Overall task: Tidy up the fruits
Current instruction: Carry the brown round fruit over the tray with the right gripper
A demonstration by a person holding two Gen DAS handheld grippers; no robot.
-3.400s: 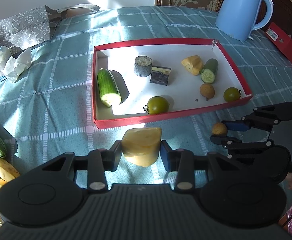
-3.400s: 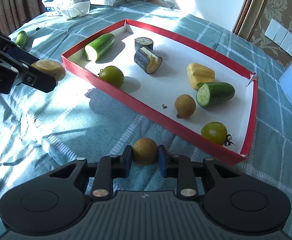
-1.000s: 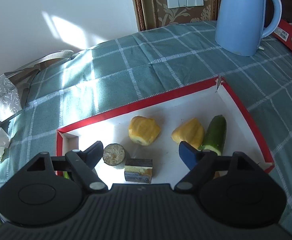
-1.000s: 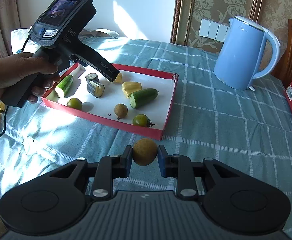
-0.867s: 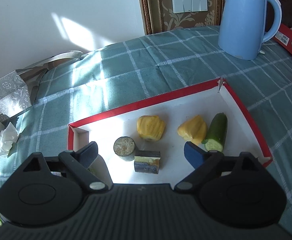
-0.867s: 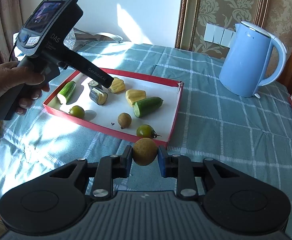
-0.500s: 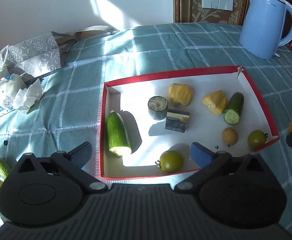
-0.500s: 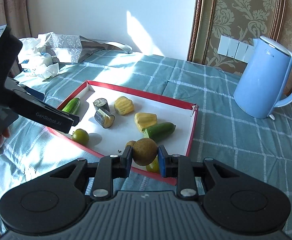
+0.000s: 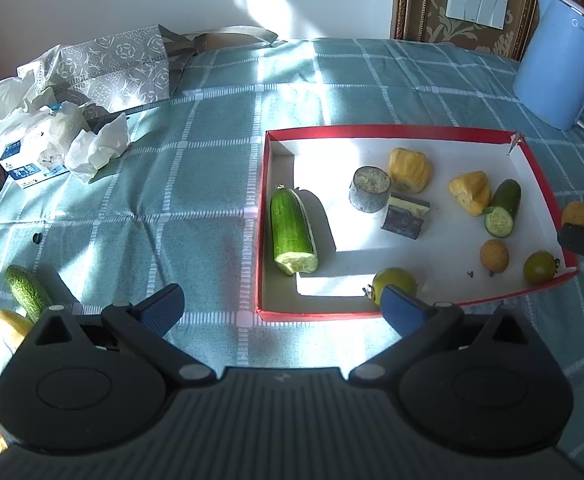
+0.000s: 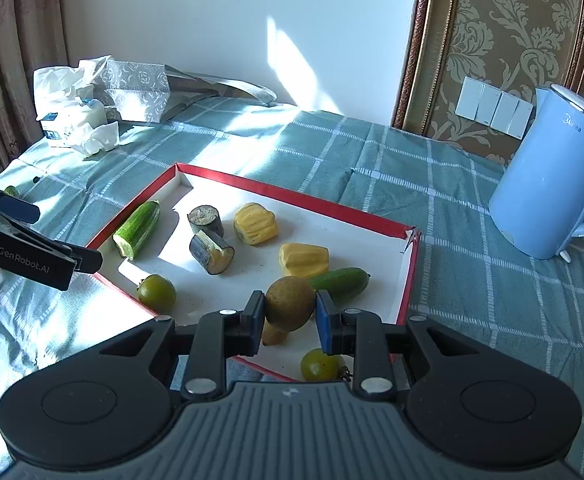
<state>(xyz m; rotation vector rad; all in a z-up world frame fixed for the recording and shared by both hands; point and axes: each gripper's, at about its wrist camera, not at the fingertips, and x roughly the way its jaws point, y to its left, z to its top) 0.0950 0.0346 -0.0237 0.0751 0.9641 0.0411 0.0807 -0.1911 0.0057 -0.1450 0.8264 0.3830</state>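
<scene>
Brown round fruit (image 10: 290, 303) gripped in right fingers (image 10: 257, 317) over the red tray (image 10: 411, 270), ready for lowering and release; left fingers (image 9: 163, 306) open, empty.

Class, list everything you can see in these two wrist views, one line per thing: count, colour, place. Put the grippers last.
tray: one, red rim, white floor, on the table
cucumber pieces: two, green, in the tray
yellow chunks: two, in the tray
aubergine pieces: two, dark skinned, tray centre
green tomatoes: two, at the tray's near edge
brown round fruit: one in the tray, another in the right gripper
kettle: one, blue, beyond the tray
patterned bag: one, grey, far corner
tissues: white, beside the bag
small cucumber: one, green, on the tablecloth
left gripper: open, empty
right gripper: shut on brown round fruit
</scene>
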